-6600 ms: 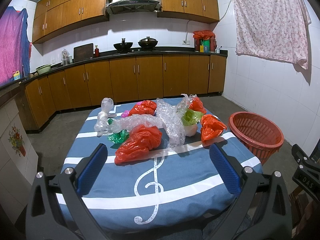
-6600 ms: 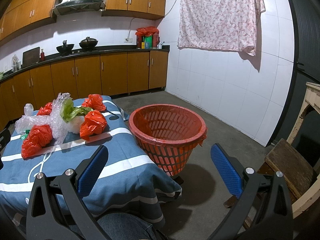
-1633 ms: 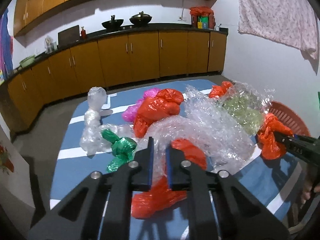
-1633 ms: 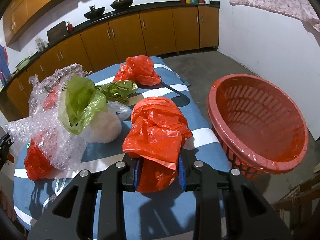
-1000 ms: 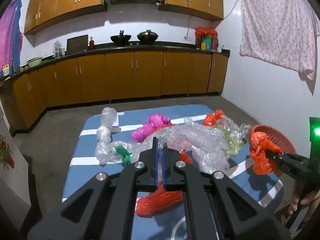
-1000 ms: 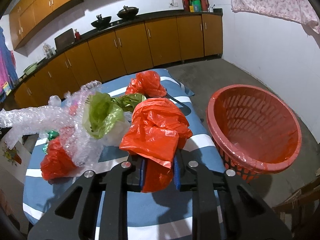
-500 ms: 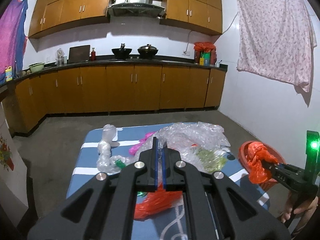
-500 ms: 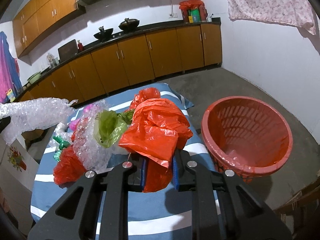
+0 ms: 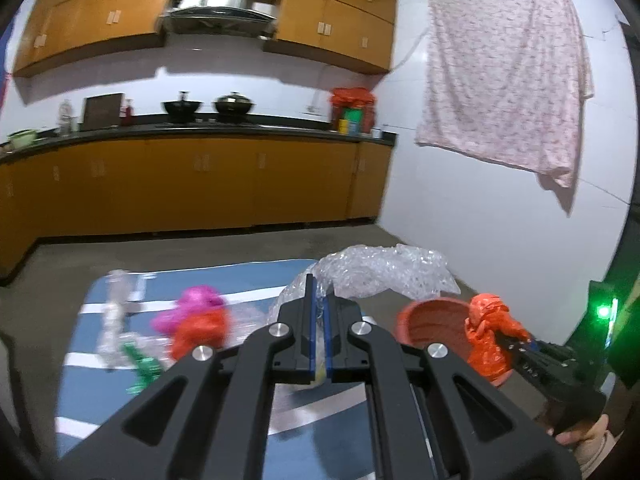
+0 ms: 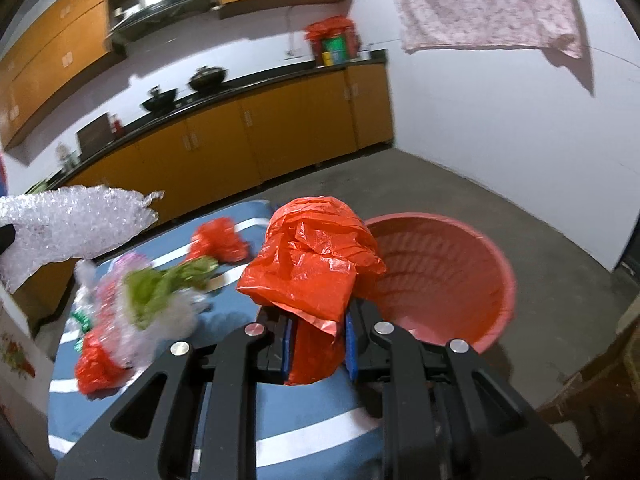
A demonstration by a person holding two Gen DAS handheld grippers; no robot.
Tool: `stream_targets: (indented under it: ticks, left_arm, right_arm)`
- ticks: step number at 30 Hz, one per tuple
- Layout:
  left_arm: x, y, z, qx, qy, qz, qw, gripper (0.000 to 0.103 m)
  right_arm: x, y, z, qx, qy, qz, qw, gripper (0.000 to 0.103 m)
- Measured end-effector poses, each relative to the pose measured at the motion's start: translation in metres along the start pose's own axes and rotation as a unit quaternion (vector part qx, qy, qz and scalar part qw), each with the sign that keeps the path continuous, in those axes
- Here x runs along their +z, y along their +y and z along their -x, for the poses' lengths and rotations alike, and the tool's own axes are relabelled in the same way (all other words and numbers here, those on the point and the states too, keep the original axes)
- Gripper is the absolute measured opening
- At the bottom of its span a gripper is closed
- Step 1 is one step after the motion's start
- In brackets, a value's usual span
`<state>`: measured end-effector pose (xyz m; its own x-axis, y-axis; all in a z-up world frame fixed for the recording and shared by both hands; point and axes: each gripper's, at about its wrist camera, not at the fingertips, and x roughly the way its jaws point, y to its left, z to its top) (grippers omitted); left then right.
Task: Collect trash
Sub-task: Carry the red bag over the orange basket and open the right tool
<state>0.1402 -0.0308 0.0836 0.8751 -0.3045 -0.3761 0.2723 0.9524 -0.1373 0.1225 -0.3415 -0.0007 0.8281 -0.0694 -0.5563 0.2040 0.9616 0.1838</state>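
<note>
Crinkling red plastic bag [image 10: 316, 264] (glossy) beside ribbed round basket [image 10: 448, 272].

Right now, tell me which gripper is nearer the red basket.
Right. The right gripper, holding an orange bag, is beside the red basket; the left gripper, pinching bubble wrap, is over the table.

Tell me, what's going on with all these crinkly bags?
A person is clearing trash off a table with a grabber in each hand. The left gripper is shut on a sheet of bubble wrap, held up above the table. The right gripper is shut on a crumpled orange bag, close beside the red basket. Neither has been dropped in. More bags lie on the table, including a pink bag.
</note>
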Motion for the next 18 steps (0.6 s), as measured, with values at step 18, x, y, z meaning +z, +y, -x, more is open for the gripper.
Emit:
stream_targets:
  ticks: [18]
  left_arm:
    - [-0.038, -0.122, -0.150, -0.121, 0.097, -0.020, 0.9877, 0.005]
  right_arm:
    - [0.019, -0.084, -0.049, -0.056, 0.001, -0.068, 0.996, 0.020]
